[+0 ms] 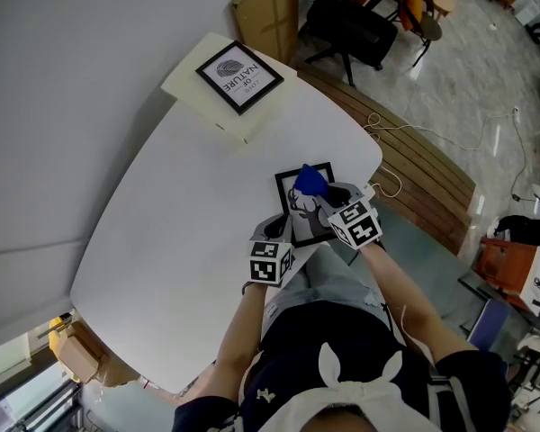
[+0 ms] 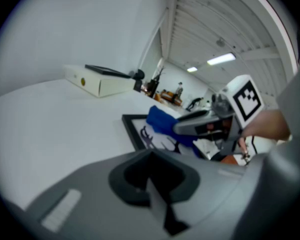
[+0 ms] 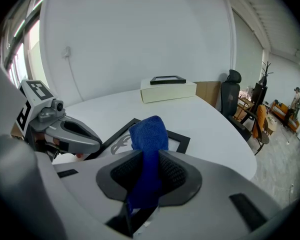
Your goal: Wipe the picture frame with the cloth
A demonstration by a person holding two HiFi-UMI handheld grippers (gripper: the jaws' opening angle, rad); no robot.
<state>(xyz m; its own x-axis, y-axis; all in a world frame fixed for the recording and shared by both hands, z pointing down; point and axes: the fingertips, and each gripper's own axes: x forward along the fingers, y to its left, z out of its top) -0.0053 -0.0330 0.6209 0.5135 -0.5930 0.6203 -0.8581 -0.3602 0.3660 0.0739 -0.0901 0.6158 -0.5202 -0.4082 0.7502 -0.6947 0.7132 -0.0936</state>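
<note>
The right gripper point(image 3: 149, 171) is clenched on a blue cloth point(image 3: 149, 134). Its own view shows the cloth pinched between the dark ribbed pads and standing up past them in a rounded fold; the head view shows only a blue lump over the frame. The left gripper point(image 2: 152, 176) has its jaws pressed together with nothing between them, which only the left gripper view shows.

From the head view, both forearms reach forward from the body, with the grippers side by side. The right one is above the picture frame point(image 1: 283, 187) and the left at its near left corner; whether it touches is unclear.

The frame is black with a white mat and a dark antler-like drawing. It lies flat on the white table point(image 1: 189, 214), near the person's edge. A second framed print point(image 1: 239, 76) rests on a cream box point(image 1: 193, 93) at the far side.
</note>
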